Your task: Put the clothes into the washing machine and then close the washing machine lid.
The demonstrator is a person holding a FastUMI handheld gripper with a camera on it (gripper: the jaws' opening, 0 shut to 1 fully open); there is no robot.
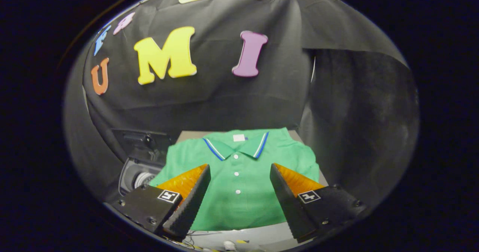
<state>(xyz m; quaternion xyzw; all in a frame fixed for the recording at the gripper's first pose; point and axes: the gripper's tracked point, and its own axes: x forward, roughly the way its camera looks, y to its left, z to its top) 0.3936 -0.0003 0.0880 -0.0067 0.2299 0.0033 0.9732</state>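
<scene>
Fingers (194,192) spread wide, gripping nothing; folded green polo shirt (239,177) between and beyond them. Washing machine (136,169) beside left finger, dim, partly hidden. Shirt's near hem exposed.

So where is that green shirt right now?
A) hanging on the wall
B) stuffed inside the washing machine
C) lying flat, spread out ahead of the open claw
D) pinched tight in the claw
C: the green polo shirt lies flat and buttoned on the table, with the claw open above it and the washing machine off to one side.
</scene>
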